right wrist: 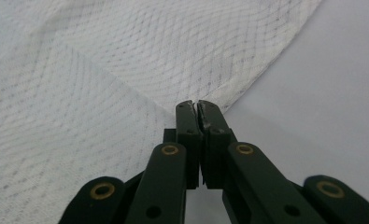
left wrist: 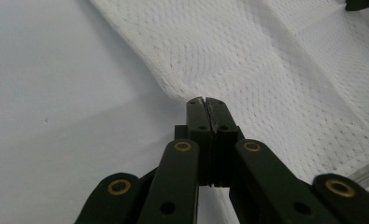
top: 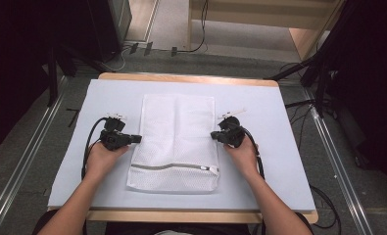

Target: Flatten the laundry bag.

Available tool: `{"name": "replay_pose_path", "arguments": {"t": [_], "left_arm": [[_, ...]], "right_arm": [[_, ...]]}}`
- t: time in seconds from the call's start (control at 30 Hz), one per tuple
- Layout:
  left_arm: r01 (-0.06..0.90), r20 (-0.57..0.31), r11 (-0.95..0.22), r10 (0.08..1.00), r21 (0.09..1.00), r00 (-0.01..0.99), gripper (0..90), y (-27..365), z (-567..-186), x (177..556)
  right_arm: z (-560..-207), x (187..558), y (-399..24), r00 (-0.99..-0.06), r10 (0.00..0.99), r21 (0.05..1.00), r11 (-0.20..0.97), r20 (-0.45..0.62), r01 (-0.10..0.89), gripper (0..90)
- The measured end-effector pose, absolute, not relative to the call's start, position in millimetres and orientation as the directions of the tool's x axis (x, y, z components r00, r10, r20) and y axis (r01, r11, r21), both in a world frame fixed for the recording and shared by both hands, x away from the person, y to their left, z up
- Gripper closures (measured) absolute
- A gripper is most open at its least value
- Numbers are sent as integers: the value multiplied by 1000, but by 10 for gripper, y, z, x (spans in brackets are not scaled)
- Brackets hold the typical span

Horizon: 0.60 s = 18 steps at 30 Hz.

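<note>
A white mesh laundry bag (top: 174, 142) lies flat in the middle of the pale mat, its grey zipper (top: 171, 167) running across near the front end. My left gripper (top: 138, 138) is shut on the bag's left edge, where the mesh (left wrist: 266, 60) puckers up into the closed tips (left wrist: 204, 100). At the opposite side my right gripper (top: 213, 134) is shut on the right edge, with the mesh (right wrist: 102, 70) pinched and drawn into the tips (right wrist: 195, 103). A hand holds each gripper, both forearms coming in from the near side.
The pale blue mat (top: 279, 161) covers a wooden table (top: 191, 78). Black cables (top: 87, 142) trail from both grippers. Metal floor rails (top: 29, 161) run along both sides, and dark stands (top: 323, 63) and a wooden frame (top: 303, 29) stand behind the table.
</note>
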<state>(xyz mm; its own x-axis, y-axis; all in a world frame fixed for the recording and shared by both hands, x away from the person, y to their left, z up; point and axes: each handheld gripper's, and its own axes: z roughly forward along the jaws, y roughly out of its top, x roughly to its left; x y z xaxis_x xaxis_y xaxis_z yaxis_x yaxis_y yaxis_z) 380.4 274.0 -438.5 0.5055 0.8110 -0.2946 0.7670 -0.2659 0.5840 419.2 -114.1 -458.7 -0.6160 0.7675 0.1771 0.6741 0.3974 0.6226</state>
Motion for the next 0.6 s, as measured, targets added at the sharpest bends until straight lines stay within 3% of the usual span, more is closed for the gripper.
{"name": "replay_pose_path", "arguments": {"t": [0.33, 0.6], "left_arm": [[799, -324, -209, 834, 564, 446, 900, 2840, -4413, 4088], [771, -270, -254, 835, 584, 480, 900, 2786, -4451, 4171]], "right_arm": [[-4549, 4509, -1133, -609, 768, 641, 368, 198, 673, 894], [-4604, 4605, -1156, -596, 769, 627, 351, 230, 695, 889]]}}
